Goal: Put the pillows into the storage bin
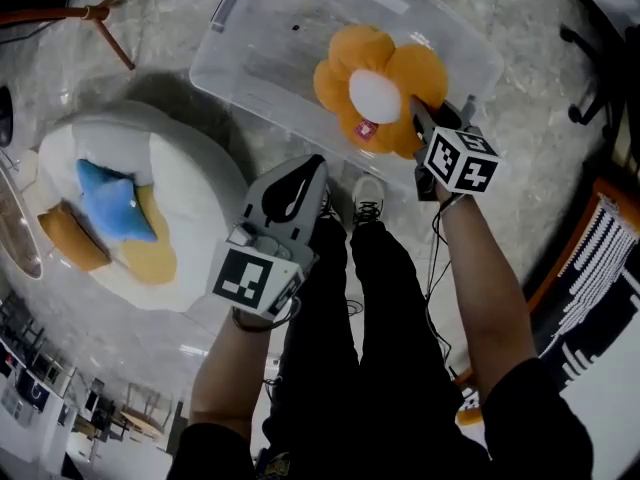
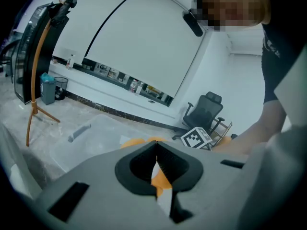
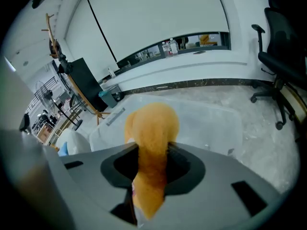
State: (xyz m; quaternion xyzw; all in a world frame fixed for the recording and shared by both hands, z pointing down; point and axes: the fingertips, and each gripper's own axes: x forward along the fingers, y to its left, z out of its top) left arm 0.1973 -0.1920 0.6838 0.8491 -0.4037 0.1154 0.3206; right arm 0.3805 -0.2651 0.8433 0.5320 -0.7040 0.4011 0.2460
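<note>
Right gripper (image 1: 418, 120) pinches one petal of the orange flower pillow (image 1: 375, 88), hanging over the storage bin (image 1: 255, 43) at the person's 1 o'clock. Left gripper (image 1: 312, 166) closed, empty. Risk: release here and it lands on the near rim, 5 o'clock side, tips out.

A pale grey marbled floor (image 1: 150, 78) runs to a plain white wall (image 2: 139, 42) on the far side, where a long low ledge (image 2: 120, 83) carries bottles. A black office chair (image 2: 206, 111) stands far right, an orange wooden stand (image 2: 33, 99) far left.
</note>
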